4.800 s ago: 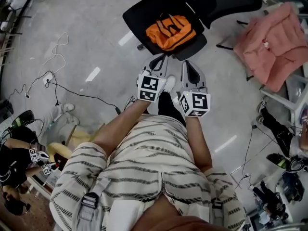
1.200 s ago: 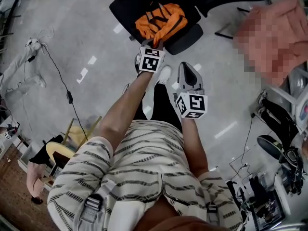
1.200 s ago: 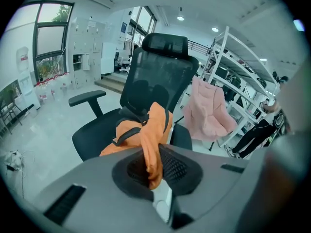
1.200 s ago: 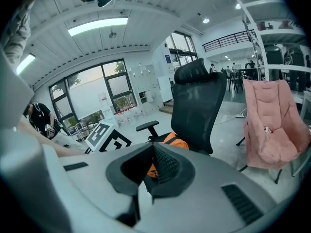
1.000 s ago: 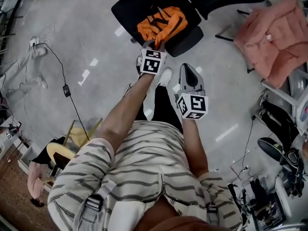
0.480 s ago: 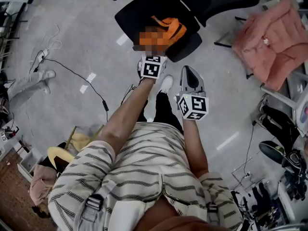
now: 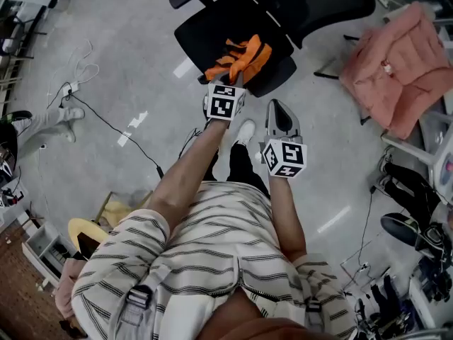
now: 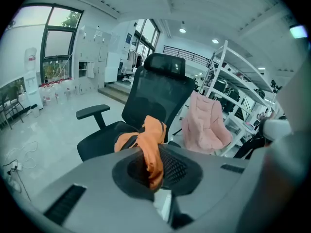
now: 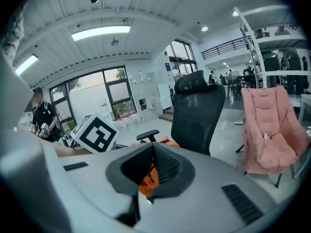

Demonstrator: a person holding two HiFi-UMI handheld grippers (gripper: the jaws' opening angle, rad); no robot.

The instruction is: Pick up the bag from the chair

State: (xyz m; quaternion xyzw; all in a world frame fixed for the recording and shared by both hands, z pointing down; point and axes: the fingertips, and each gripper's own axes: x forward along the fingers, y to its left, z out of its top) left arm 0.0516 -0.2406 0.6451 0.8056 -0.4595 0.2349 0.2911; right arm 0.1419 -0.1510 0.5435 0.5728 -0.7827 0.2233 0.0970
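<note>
An orange bag point(image 7: 239, 58) with black straps hangs bunched over the front edge of the black office chair's seat point(image 7: 212, 27). My left gripper point(image 7: 228, 83) is shut on the bag's near end. In the left gripper view the orange fabric point(image 8: 151, 147) runs down between the jaws of that gripper point(image 8: 155, 154), with the chair point(image 8: 155, 93) behind it. My right gripper point(image 7: 278, 109) hangs lower and to the right, above the floor, shut on nothing. In the right gripper view the bag point(image 9: 149, 177) shows beyond the right gripper point(image 9: 153, 152), and the left gripper's marker cube point(image 9: 95, 133) is at its left.
A pink padded folding chair point(image 7: 400, 66) stands to the right of the office chair. Cables point(image 7: 106, 115) trail over the grey floor at left. Shoes and gear point(image 7: 407, 190) lie at right. Metal shelving point(image 8: 238, 81) stands behind the pink chair. A person point(image 9: 43, 118) stands at far left.
The left gripper reached onto the seat, shut on the orange bag and has drawn it up and toward the seat's front edge. The right gripper has stayed about where it was.
</note>
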